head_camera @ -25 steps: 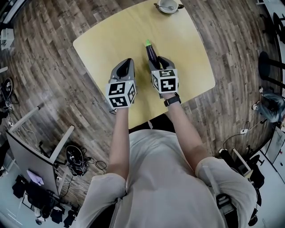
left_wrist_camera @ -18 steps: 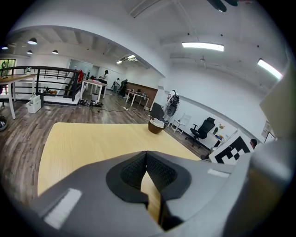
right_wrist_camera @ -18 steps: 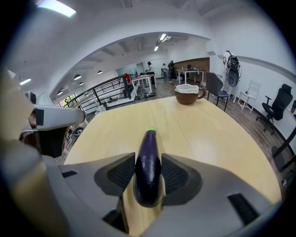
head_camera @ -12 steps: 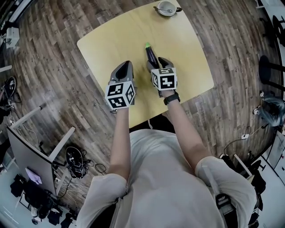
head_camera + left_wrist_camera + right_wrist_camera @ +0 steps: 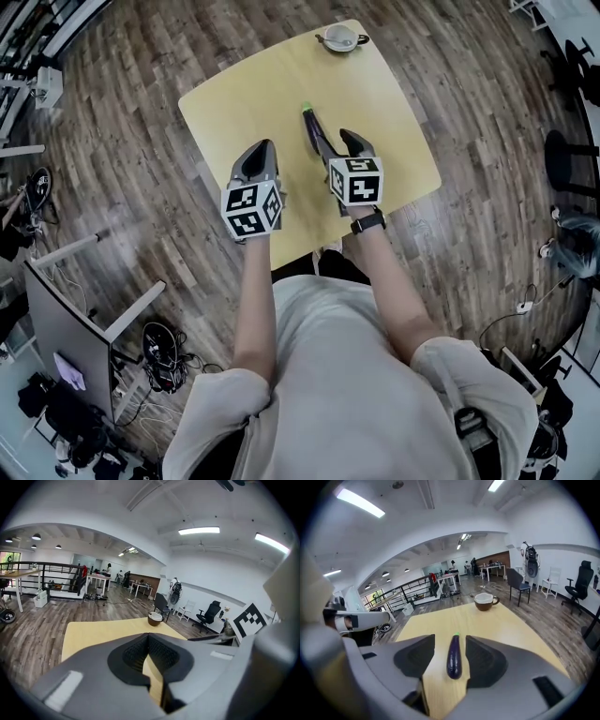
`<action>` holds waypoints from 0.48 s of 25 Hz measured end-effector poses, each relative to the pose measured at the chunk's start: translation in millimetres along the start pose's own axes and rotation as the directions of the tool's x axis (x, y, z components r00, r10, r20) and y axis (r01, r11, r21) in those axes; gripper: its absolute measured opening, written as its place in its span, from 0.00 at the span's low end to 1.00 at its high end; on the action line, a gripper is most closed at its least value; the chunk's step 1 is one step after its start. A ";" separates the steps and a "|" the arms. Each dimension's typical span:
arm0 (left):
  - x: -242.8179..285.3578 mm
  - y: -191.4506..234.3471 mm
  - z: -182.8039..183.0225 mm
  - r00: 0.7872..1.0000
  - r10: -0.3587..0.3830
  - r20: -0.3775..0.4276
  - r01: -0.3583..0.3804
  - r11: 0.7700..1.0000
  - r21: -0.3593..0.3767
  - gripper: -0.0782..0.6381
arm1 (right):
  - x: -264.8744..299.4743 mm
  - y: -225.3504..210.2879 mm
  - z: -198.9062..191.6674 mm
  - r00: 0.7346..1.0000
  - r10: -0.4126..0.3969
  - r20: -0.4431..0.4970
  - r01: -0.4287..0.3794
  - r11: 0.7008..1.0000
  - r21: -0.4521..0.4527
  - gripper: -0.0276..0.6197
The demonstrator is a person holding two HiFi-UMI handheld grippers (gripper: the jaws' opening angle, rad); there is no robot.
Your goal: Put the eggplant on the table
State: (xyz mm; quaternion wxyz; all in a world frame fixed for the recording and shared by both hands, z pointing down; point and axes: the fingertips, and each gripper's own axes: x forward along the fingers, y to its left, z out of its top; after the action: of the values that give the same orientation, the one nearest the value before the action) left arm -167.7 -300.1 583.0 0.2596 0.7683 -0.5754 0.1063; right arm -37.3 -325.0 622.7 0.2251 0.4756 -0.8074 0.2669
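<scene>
A dark purple eggplant [image 5: 315,131] with a green stem end lies flat on the yellow table [image 5: 244,94], pointing away from me. My right gripper [image 5: 338,142] hangs just above its near end, open. In the right gripper view the eggplant [image 5: 453,658] shows in the gap between the two pads, and neither pad touches it. Left of it, above the table's near part, my left gripper [image 5: 259,156] is shut with nothing in it. In the left gripper view the left gripper [image 5: 148,637] has its pads meeting.
A brown cup [image 5: 340,38] on a saucer stands at the table's far edge, also seen as the cup [image 5: 486,601] and the cup [image 5: 154,618]. Wooden floor surrounds the table. A desk with a monitor [image 5: 56,328] is at lower left; office chairs [image 5: 567,155] stand at right.
The right gripper's jaws have spread and lifted off the eggplant, which stays on the table. Both grippers have risen and drawn back a little toward me.
</scene>
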 end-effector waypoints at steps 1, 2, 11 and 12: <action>-5.1 -3.8 3.7 1.000 0.002 0.010 -0.002 1.000 0.009 0.12 | -9.6 -0.6 5.6 1.000 -0.002 0.023 0.002 1.000 0.003 0.36; -10.4 -7.3 7.6 1.000 0.006 0.020 -0.006 1.000 0.017 0.12 | -19.3 -1.0 11.5 0.999 -0.004 0.047 0.004 1.000 0.004 0.36; -62.8 -41.7 41.6 0.990 0.034 0.140 -0.045 0.996 0.081 0.12 | -104.4 12.0 54.8 0.971 0.010 0.239 0.001 0.999 -0.044 0.30; -68.2 -46.3 44.7 0.988 0.032 0.152 -0.046 0.995 0.088 0.12 | -113.3 13.4 58.9 0.966 0.012 0.258 0.001 0.999 -0.050 0.29</action>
State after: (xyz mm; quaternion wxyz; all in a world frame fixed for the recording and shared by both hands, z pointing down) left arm -151.8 -257.5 501.0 0.1781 0.7737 -0.6029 0.0794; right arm -5.0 -284.1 505.3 0.1289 0.4983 -0.8376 0.1833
